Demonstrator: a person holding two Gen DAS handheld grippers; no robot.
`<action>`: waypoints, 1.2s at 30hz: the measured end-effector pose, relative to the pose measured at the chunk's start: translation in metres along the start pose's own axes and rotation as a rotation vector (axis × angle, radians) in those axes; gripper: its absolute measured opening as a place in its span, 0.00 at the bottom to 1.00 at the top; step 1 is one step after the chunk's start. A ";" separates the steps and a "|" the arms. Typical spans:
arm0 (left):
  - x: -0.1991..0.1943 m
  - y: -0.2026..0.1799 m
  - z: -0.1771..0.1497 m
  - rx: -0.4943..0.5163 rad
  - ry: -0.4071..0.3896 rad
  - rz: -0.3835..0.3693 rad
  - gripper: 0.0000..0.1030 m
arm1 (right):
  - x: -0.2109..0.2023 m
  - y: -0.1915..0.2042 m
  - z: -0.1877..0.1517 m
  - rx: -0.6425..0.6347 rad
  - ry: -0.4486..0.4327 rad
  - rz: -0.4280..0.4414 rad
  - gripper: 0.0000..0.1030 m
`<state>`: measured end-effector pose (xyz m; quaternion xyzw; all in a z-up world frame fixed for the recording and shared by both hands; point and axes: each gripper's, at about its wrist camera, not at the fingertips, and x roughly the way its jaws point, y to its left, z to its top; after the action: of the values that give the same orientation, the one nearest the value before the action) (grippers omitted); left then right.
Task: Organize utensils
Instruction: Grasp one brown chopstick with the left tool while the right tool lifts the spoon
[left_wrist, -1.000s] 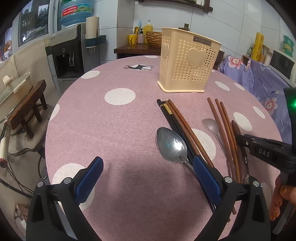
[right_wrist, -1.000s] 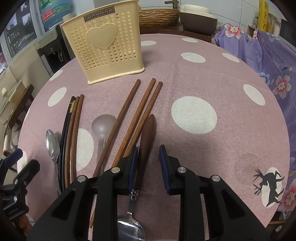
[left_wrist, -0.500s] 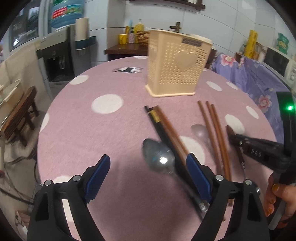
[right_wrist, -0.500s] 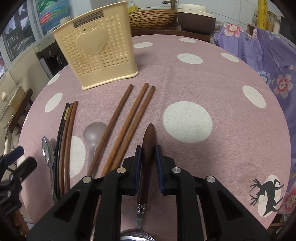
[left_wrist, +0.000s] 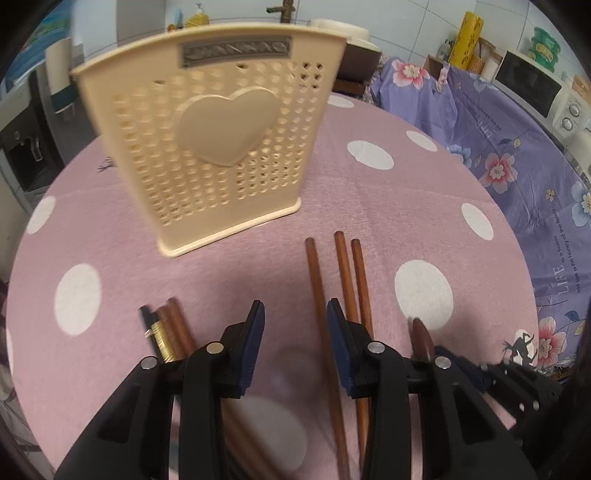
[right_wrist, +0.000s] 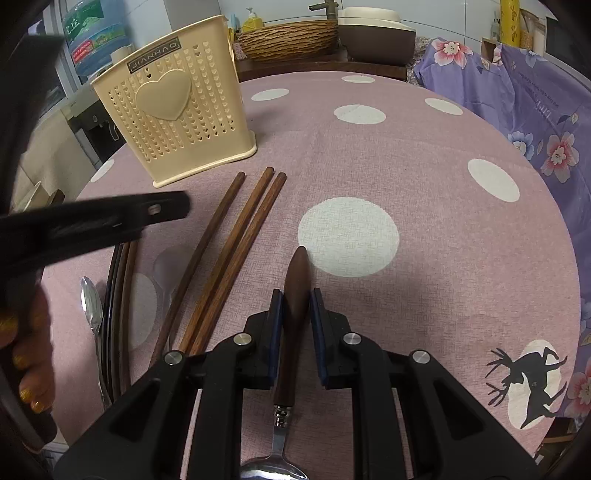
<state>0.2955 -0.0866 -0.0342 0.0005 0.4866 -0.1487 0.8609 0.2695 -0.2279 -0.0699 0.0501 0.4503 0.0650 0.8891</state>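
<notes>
Gripping is confirmed on the right side: the right gripper is clamping the dark wooden handle of a wooden-handled spoon, pads pressed on both flanks, where a second ago the handle lay loose between open jaws. The spoon is still lying on the pink polka-dot tablecloth, its steel bowl at the bottom edge of the right wrist view.

The left gripper is showing the larger change. It has swung across from the steel spoon and the dark chopstick bundle, and its jaws have just been closing; they are now standing part-way apart. Between them lies a pale translucent spoon, blurred, with one of the three brown chopsticks running just inside the right-hand pad. No pad contact is visible.

The cream perforated utensil holder is standing upright beyond all the utensils, none visibly inside. In my judgement, sorting is barely begun: one lift is ready, a second grasp is forming.
</notes>
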 end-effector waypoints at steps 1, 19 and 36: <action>0.005 -0.001 0.002 -0.006 0.015 -0.011 0.30 | 0.000 -0.001 0.000 0.002 0.000 0.003 0.16; 0.032 -0.022 0.006 0.066 -0.023 0.129 0.20 | 0.001 0.000 0.000 0.003 -0.007 0.004 0.16; 0.032 -0.024 0.006 0.053 -0.056 0.156 0.08 | 0.001 -0.002 0.001 -0.002 -0.013 0.006 0.16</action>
<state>0.3098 -0.1184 -0.0540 0.0571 0.4569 -0.0938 0.8827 0.2709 -0.2301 -0.0703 0.0510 0.4443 0.0676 0.8919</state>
